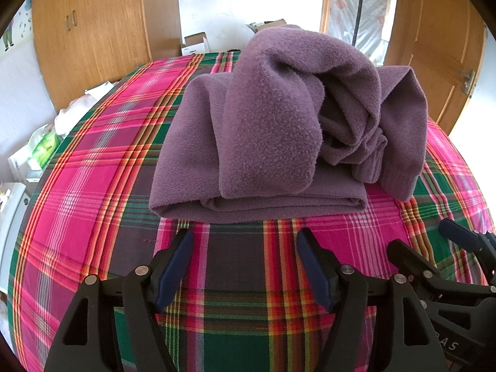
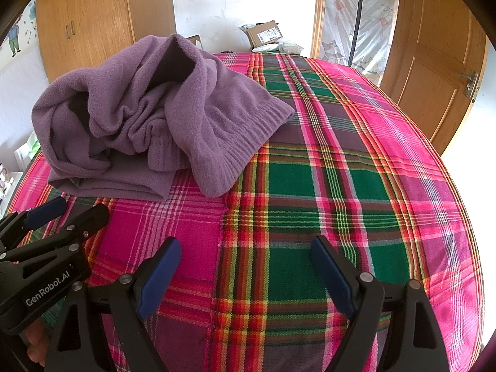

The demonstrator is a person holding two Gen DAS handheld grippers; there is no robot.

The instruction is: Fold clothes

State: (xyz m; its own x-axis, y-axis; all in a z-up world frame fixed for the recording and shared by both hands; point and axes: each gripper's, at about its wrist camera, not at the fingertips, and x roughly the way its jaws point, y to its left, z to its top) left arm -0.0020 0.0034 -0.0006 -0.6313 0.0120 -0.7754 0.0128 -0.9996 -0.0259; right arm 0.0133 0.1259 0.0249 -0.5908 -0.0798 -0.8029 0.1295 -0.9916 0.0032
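Left wrist view: the left gripper point(image 1: 245, 248) hangs low over the plaid bedspread point(image 1: 93, 161) with its jaws spread wide and holding nothing; the purple fleece garment point(image 1: 279, 130) lies just ahead of them, its near folded edge close to the fingertips but not touching. The lower layers lie flat and square, while the upper part is heaped and twisted, with a ribbed cuff or hem drooping off the right side; so the fold looks partly made and the top is untidy. To do this step well, I judge the loose heap should be pinched at an edge rather than in its bulk, lifted clear and laid flat over the squared base; grabbing the middle would drag the lower layers askew. The right gripper point(image 1: 446, 248) shows at the lower right edge, also spread.

Right wrist view: the right gripper point(image 2: 245, 254) is over bare bedspread point(image 2: 341, 170), jaws wide apart and empty; the garment point(image 2: 155, 117) sits ahead and to its left, its ribbed hem point(image 2: 248, 142) nearest. The left gripper point(image 2: 62, 217) appears at the left, apart from the cloth. Around stand a wooden wardrobe point(image 2: 93, 24), a door point(image 2: 440, 62) and cardboard boxes point(image 2: 263, 34) beyond the bed; nothing lies between either gripper and the garment.
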